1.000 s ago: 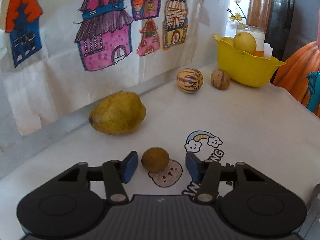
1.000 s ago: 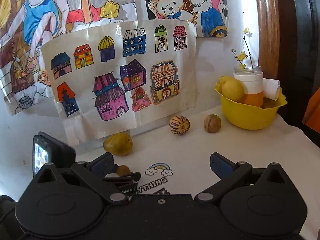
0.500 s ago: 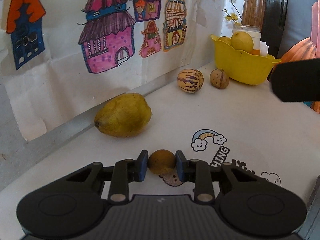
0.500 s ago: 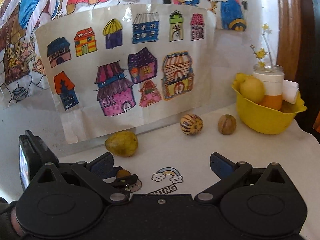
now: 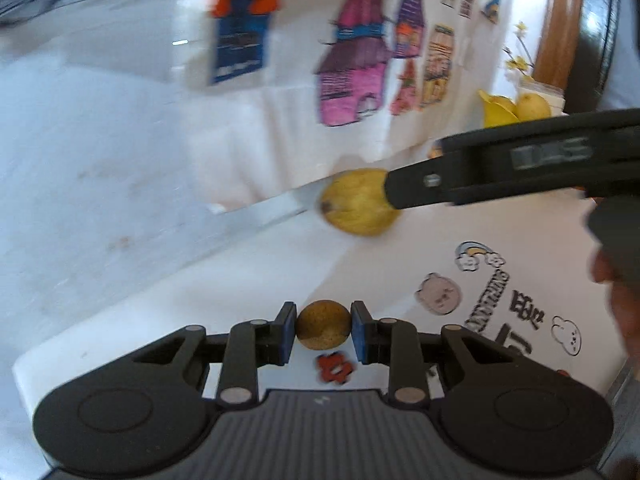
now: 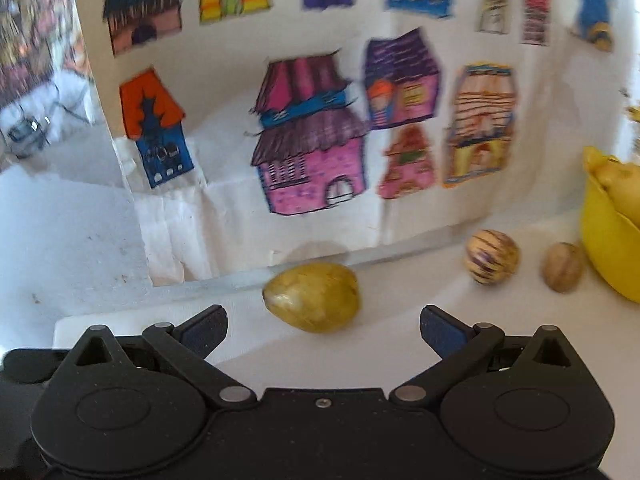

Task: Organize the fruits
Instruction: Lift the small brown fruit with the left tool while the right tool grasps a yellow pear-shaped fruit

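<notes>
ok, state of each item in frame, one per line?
left claw: shut on small brown fruit
right claw: open, empty, facing the mango
mango: lying on table, untouched
striped melon: on table
walnut-like fruit: on table beside bowl
yellow bowl: holds yellow fruit

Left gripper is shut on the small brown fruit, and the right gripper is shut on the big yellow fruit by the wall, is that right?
Not quite. The left gripper is shut on the small brown fruit, but the right gripper is open: the right wrist view shows its jaws spread wide, short of the big yellow fruit, which lies on the table by the wall.
</notes>
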### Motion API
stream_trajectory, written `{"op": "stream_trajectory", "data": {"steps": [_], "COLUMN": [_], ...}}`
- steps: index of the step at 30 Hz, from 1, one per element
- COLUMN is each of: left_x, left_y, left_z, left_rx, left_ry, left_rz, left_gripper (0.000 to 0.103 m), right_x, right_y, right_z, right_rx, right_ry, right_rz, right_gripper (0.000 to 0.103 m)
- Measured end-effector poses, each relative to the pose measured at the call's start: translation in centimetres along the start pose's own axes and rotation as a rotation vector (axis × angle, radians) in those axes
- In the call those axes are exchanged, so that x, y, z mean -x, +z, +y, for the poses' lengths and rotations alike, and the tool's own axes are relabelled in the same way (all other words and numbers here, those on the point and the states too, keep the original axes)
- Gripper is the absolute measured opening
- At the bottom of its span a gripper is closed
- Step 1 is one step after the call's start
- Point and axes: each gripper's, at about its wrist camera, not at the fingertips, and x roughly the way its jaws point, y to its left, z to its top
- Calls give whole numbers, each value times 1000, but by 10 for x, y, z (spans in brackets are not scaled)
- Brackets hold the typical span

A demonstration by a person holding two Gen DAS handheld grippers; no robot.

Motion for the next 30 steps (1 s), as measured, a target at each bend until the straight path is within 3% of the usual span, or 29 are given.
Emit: {"op": "stream_trajectory", "data": {"steps": [13,19,20,30], "left_x": [10,9,9,7], "left_y": [-6,-6,-6,-4], "left_z": [24,25,26,23], "left_rx": [34,35,35,29], "left_ry": [6,-7,-8,-4], "left_rz": [-16,-20,-20,-19], "left_gripper": [32,32,32,32], "right_x": [-65,-76,-79,-63], "right_y": [9,11,11,11], "right_z": [17,17,18,11], "right_rx": [8,10,12,28], "right_ry": [-64,-65,-69,-53], "right_rz": [54,77,79,83], "right_gripper": [101,84,76,74]}}
